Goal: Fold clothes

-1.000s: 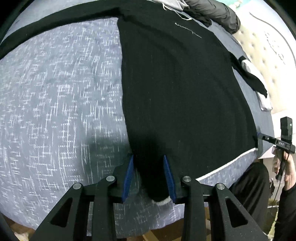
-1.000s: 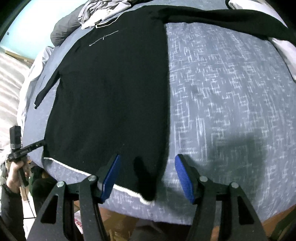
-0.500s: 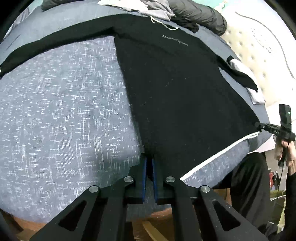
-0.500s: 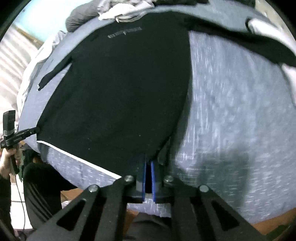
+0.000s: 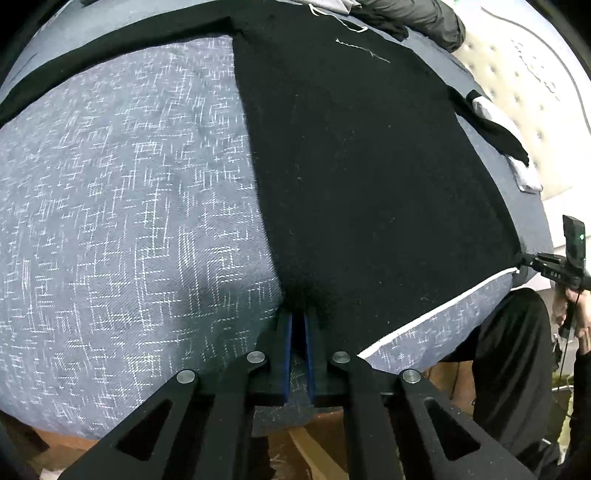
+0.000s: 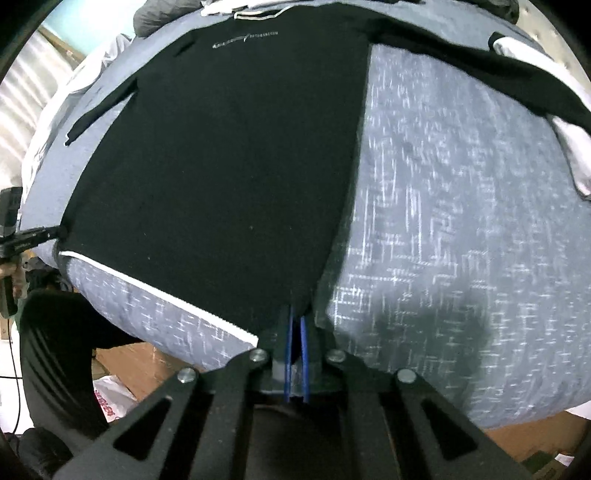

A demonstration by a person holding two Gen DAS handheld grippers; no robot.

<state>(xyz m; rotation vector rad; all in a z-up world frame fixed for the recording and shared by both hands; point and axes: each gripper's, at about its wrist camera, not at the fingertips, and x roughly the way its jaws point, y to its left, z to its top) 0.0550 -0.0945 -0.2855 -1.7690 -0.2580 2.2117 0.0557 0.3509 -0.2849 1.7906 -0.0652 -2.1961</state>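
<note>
A black long-sleeved sweater (image 5: 369,166) lies flat, front up, on a blue-grey patterned bedcover (image 5: 129,221). My left gripper (image 5: 298,317) is shut on the sweater's near left hem corner, with black cloth pinched between its blue pads. My right gripper (image 6: 295,314) is shut on the near right hem corner of the sweater (image 6: 229,166). Each gripper shows in the other's view at the far end of the white-edged hem: the right gripper (image 5: 526,258) and the left gripper (image 6: 55,233). One sleeve (image 5: 110,40) stretches out to the left, the other sleeve (image 6: 480,62) to the right.
A heap of grey and white clothes (image 5: 406,18) lies beyond the collar. A cream tufted headboard (image 5: 535,92) stands to the right. A white garment (image 6: 576,147) lies under the right sleeve. The person's dark trouser leg (image 5: 517,369) and cardboard boxes (image 6: 136,362) are below the bed edge.
Both grippers stood open around the hem corners a second ago and have shut on them. The pinched corners are now bunched and drawn slightly toward the bed edge.
</note>
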